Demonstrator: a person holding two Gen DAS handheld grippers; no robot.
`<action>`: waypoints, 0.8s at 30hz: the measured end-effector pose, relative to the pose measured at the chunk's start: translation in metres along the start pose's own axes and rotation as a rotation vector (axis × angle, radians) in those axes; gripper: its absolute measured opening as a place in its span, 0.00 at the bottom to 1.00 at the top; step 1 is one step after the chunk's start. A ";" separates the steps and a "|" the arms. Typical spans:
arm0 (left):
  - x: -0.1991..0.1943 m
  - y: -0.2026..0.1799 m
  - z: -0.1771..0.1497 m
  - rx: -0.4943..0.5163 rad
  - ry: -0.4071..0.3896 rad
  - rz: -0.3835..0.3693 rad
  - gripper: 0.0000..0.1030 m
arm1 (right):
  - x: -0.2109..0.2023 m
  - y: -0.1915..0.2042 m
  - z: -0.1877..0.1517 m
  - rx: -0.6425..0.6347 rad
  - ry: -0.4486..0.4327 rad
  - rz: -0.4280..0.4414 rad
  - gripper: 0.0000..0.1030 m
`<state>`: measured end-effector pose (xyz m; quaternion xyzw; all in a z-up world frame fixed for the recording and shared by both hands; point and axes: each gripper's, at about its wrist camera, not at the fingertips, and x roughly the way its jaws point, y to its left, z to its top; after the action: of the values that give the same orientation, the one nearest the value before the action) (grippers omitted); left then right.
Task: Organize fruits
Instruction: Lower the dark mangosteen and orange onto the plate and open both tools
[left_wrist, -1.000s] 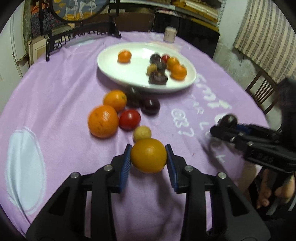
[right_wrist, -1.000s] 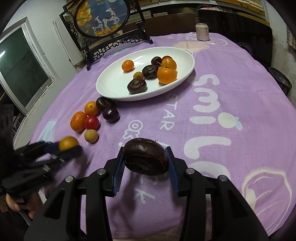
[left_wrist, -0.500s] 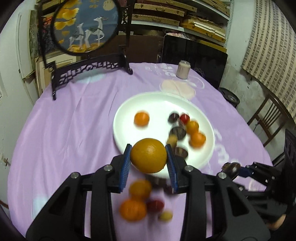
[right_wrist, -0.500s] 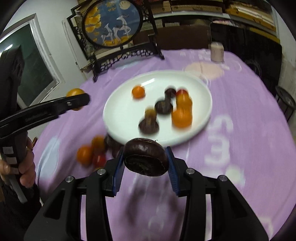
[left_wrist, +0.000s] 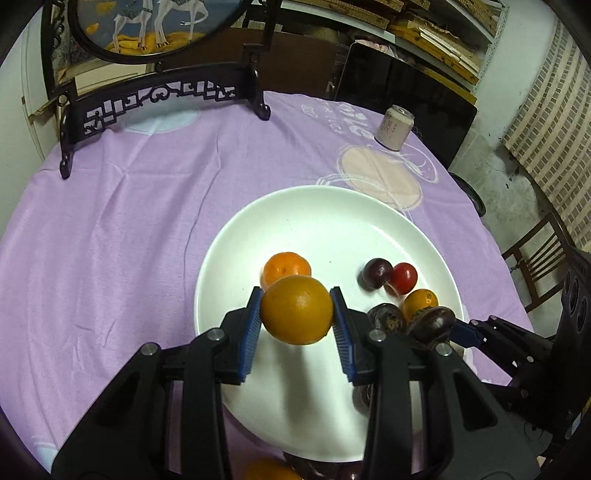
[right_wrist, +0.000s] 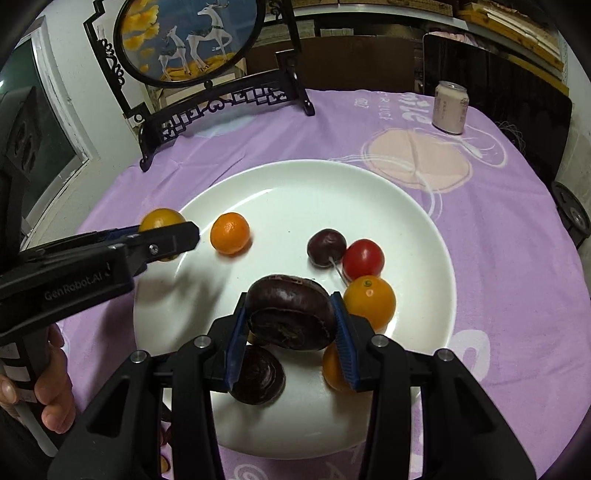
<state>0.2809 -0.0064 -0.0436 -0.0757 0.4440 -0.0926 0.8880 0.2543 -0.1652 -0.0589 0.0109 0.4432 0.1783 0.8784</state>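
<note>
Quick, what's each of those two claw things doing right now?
Left gripper: shut on an orange, above the white plate.
Right gripper: shut on a dark purple fruit, above the same plate.

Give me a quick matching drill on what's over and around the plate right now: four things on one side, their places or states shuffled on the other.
Things:
1. orange
2. dark wrinkled fruit
3. red tomato
4. can

Places or states:
A. standing on the purple cloth beyond the plate
B. lying on the white plate beside a dark round fruit
C. clamped in the left gripper
D. clamped in the right gripper

Pairs: 1-C, 2-D, 3-B, 4-A
</note>
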 end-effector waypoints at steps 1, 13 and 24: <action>0.000 -0.001 -0.001 0.003 0.002 -0.004 0.36 | -0.001 0.001 0.000 -0.001 -0.005 0.002 0.42; -0.036 -0.014 -0.024 0.073 -0.124 -0.018 0.57 | -0.022 -0.007 -0.016 0.004 -0.132 -0.055 0.61; -0.102 0.000 -0.135 0.065 -0.148 -0.053 0.62 | -0.074 0.015 -0.104 -0.012 -0.159 0.020 0.61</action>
<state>0.1127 0.0106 -0.0445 -0.0650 0.3716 -0.1247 0.9177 0.1282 -0.1897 -0.0614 0.0243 0.3710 0.1883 0.9090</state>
